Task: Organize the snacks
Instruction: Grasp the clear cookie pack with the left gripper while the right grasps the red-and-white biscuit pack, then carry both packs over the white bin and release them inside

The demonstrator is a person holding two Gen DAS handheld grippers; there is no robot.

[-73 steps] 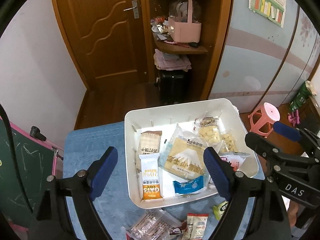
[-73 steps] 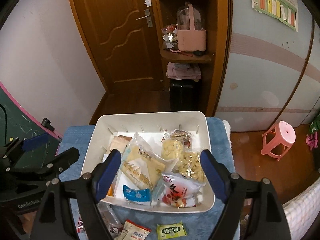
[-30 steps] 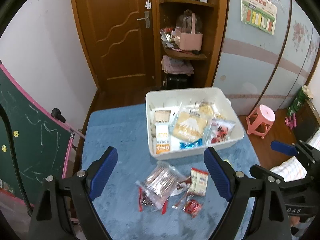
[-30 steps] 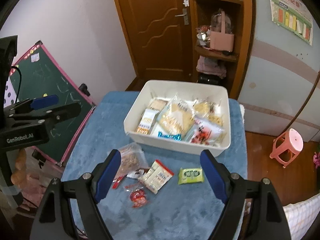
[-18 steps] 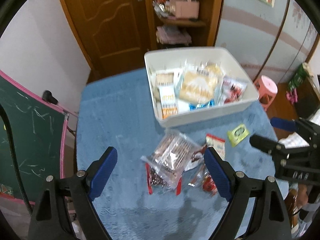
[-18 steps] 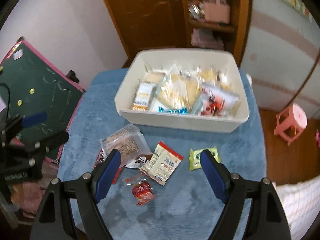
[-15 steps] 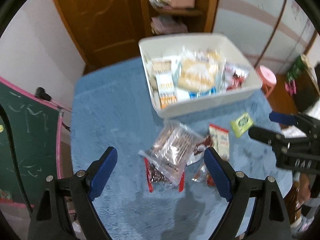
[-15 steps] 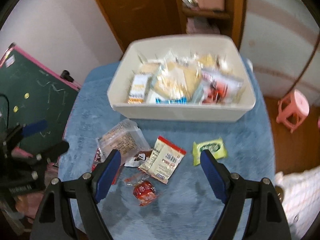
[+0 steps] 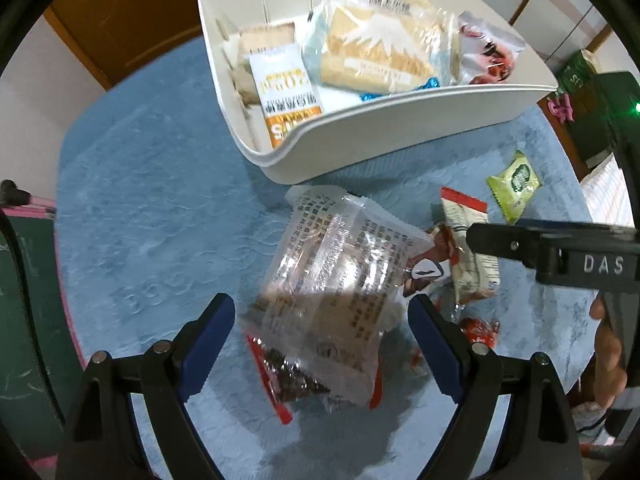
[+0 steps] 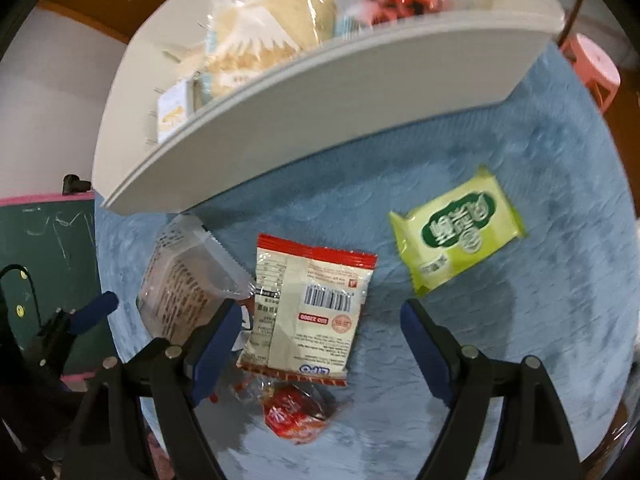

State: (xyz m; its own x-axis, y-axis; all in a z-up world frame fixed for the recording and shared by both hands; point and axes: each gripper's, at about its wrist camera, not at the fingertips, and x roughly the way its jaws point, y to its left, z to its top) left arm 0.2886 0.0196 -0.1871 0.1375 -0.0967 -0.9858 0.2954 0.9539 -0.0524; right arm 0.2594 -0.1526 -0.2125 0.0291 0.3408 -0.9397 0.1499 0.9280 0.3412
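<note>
Both grippers now hang low over the loose packets (the bin (image 9: 400,128) slides toward the frame top): the left gripper (image 9: 320,344) straddles the clear packet (image 9: 340,288), the right gripper (image 10: 316,344) the red-edged one (image 10: 308,308).

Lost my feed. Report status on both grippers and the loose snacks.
Left hand-held gripper open, straddling clear cracker bag. Right hand-held gripper open around red-edged packet. Green packet loose beside bin. Nothing blocking.

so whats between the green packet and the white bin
Nothing: in the right wrist view, only bare blue cloth separates the green packet from the white bin.
</note>
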